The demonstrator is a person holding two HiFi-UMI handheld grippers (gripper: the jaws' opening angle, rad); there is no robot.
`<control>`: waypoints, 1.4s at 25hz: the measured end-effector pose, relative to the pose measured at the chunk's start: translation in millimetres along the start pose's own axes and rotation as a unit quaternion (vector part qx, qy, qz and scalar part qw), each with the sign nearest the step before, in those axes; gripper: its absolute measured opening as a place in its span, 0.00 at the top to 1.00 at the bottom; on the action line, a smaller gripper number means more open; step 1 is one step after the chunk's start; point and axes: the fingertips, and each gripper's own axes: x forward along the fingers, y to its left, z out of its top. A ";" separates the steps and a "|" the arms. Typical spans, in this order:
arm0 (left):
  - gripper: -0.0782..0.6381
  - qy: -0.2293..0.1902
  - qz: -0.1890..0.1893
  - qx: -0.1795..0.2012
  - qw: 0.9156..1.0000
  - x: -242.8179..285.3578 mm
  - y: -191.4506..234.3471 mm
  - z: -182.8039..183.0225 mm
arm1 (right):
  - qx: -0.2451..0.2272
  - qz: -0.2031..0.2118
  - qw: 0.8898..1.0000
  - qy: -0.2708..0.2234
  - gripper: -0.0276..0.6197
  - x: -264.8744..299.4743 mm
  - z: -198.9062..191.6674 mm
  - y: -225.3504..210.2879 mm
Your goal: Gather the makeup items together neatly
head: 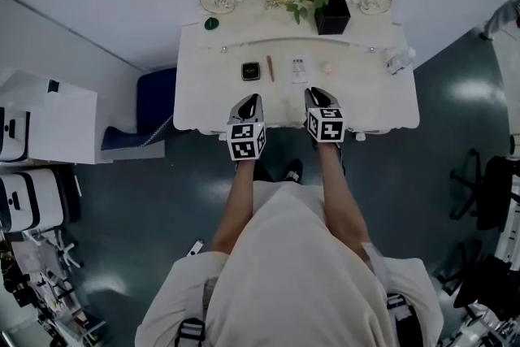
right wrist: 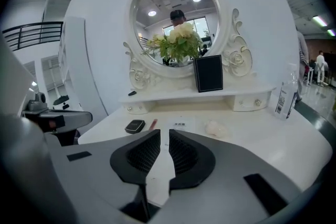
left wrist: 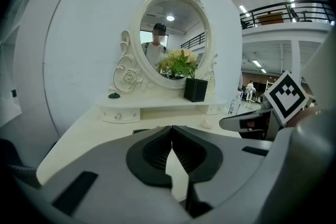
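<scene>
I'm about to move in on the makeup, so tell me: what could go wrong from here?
1. The left gripper is shut and the right gripper barely apart. Going in like this would likely shove the black compact or slim pencil rather than grip them.
2. The flat white sachet may slide when pinched.
3. The clear bottle stands near the right edge of the table; a sweep could topple it.

The white dressing table point(head: 203, 93) bears a black compact point(head: 250, 71), reddish stick point(head: 270, 67), white packet point(head: 299, 69), pale puff point(head: 327, 68) and bottle point(head: 400, 59).
</scene>
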 end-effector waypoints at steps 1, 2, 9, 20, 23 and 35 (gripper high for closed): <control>0.87 0.003 -0.003 0.002 1.000 -0.7 -1.8 -2.6 | 0.005 -0.002 1.000 -0.002 0.84 -1.9 -0.9 -2.7; 0.87 0.005 -0.005 0.002 1.000 -1.4 -2.2 -4.4 | 0.008 -0.004 1.000 -0.003 0.86 -3.3 -1.2 -4.4; 0.87 0.008 -0.011 0.000 1.000 -3.6 -0.4 -9.9 | 0.013 0.008 1.000 0.005 0.90 -7.6 -6.0 -3.3; 0.87 -0.001 -0.029 0.011 1.000 -4.5 -13.6 -5.0 | -0.009 0.006 1.000 0.003 0.90 -17.2 -2.4 -0.6; 0.87 -0.005 -0.029 0.013 0.999 -6.0 -16.3 -3.9 | -0.008 0.005 1.000 0.002 0.90 -20.8 -4.0 -0.7; 0.87 -0.004 -0.032 0.016 0.999 -10.1 -23.6 -11.1 | -0.006 -0.001 1.000 0.005 0.90 -30.6 -13.0 -5.9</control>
